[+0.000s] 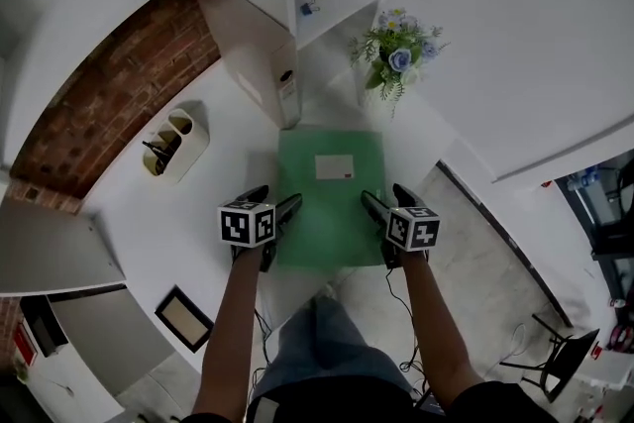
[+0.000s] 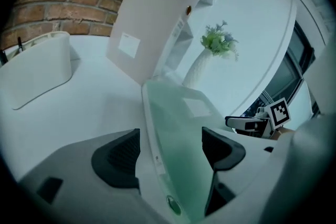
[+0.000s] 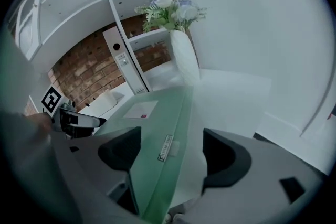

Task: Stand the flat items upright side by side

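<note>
The left gripper [image 1: 277,195] and right gripper [image 1: 384,193] gape wide around the green folder's [image 1: 327,203] sides. A white binder [image 1: 253,40] and flowers [image 1: 396,50] stand behind. The grippers hide its near corners.

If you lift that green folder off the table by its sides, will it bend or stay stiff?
Probably fairly stiff: the green folder lies dead flat with straight edges and no sag. Its smooth, slightly see-through plastic could be slippery. It looks thin, so it is likely light, and apt to tip once stood on edge.
</note>
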`<state>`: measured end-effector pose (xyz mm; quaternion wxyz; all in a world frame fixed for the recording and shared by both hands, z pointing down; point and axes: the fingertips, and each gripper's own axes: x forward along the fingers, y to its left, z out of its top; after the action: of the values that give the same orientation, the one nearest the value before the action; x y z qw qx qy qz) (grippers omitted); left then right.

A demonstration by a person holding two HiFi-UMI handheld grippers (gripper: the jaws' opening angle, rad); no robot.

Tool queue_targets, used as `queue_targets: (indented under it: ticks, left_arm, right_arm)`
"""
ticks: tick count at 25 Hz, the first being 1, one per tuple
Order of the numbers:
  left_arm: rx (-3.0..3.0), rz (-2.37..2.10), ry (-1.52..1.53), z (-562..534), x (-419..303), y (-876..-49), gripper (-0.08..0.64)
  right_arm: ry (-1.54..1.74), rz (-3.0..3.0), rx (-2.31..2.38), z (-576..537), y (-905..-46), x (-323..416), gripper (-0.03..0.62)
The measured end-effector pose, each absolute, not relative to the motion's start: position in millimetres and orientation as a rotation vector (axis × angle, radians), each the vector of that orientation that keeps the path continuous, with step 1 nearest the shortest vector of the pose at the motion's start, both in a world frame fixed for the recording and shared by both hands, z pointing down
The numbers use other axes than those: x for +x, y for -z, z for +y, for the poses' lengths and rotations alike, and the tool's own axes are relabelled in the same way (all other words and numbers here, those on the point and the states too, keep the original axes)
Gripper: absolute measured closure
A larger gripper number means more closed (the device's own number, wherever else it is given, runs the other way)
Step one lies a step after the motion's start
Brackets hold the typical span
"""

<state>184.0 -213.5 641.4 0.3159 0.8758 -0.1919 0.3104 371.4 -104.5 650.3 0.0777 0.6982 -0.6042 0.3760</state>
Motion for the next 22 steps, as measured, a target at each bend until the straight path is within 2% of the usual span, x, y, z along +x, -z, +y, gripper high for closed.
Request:
queue_targets:
  ticks: [9, 19, 22]
  left_arm:
    - [2.232, -0.458, -0.933, -209, 198, -659, 0.219]
    - [2.19, -0.469, -0.91, -208, 204, -662, 0.221]
    - [2.188, -0.512, -0.895, -209, 199, -661, 0.221]
  right_arm:
    - [-1.209, -1.828, 2.017, -116, -660, 369, 0.242]
    - [-1.306, -1.85, 1.986, -122, -662, 357, 0.245]
    - [-1.321, -1.859, 2.04, -120, -655, 357, 0.326]
